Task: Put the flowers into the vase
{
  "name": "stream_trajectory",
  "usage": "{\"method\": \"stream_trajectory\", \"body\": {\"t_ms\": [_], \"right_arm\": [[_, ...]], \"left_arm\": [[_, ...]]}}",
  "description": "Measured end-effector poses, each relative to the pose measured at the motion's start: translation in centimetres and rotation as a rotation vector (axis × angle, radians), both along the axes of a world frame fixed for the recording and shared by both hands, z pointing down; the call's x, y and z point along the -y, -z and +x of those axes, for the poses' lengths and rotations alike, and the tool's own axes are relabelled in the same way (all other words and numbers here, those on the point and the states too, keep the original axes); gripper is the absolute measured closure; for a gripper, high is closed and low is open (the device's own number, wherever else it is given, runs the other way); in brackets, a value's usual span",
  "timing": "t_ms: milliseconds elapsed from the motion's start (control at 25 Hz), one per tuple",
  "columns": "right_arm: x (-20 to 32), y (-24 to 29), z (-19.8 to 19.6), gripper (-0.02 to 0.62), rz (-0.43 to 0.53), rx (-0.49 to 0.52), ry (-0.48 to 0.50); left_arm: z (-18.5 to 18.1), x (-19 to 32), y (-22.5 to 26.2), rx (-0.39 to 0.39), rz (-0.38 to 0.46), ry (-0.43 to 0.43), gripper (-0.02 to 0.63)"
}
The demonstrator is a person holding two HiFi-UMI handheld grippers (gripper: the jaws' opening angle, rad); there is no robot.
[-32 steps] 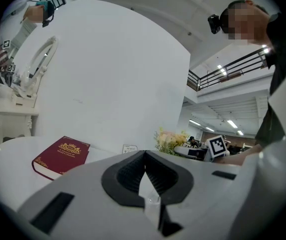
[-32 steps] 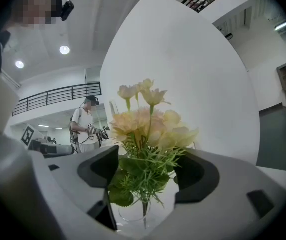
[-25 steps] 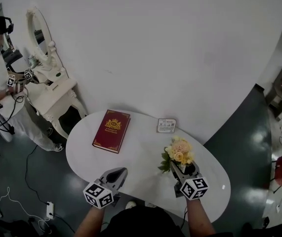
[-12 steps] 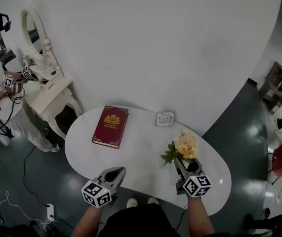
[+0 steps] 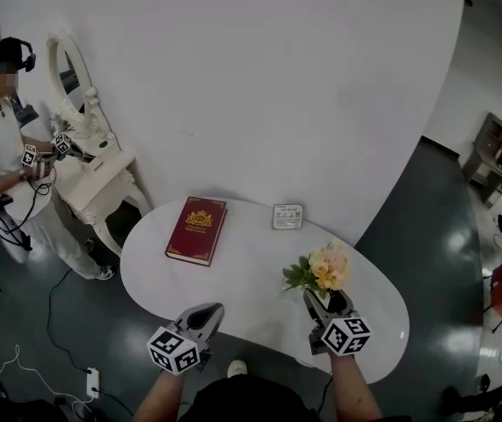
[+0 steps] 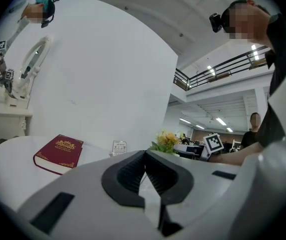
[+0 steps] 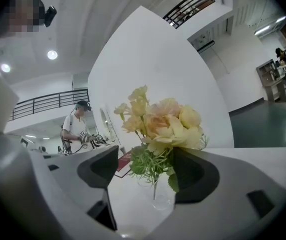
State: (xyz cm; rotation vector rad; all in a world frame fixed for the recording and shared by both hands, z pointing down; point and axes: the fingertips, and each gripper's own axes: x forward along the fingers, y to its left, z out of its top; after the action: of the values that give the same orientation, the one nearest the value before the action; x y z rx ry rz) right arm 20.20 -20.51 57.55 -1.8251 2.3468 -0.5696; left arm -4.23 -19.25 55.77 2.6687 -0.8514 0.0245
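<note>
Over the bench's [image 5: 251, 275] near edge: left tool [image 6: 144, 158] pressed together on nothing, right tool [image 7: 148, 168] spread wide around the yellow flowers [image 7: 165, 124], already standing in the clear glass vase [image 7: 159, 200] near the near right edge, pads seemingly not pressing. Could tip the top-heavy vase by drifting sideways or closing on foliage instead of glass, or nudge it off that edge. Toward the far edge, little risk to the red book [image 5: 197, 229] and small card [image 5: 287, 216].
</note>
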Motion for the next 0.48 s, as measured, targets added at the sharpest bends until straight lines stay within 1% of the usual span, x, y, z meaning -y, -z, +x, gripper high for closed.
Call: {"method": "stream_trajectory", "body": {"t_ms": [80,280,480], "right_arm": [[-0.7,0.0,-0.2,0.270,-0.006,0.000,0.029],[-2.3,0.0,-0.9,0.270,-0.020,-0.047,0.104],[-3.7,0.3,-0.7,0.270,-0.016,-0.042,0.143]], "left_arm": [[0.4,-1.2,0.4,-0.001,0.006,0.018,0.595],[1.1,-5.0,0.3,0.001,-0.002,0.066,0.595],[0.9,-8.3,0.4,0.006,-0.003,0.114,0.595]]}}
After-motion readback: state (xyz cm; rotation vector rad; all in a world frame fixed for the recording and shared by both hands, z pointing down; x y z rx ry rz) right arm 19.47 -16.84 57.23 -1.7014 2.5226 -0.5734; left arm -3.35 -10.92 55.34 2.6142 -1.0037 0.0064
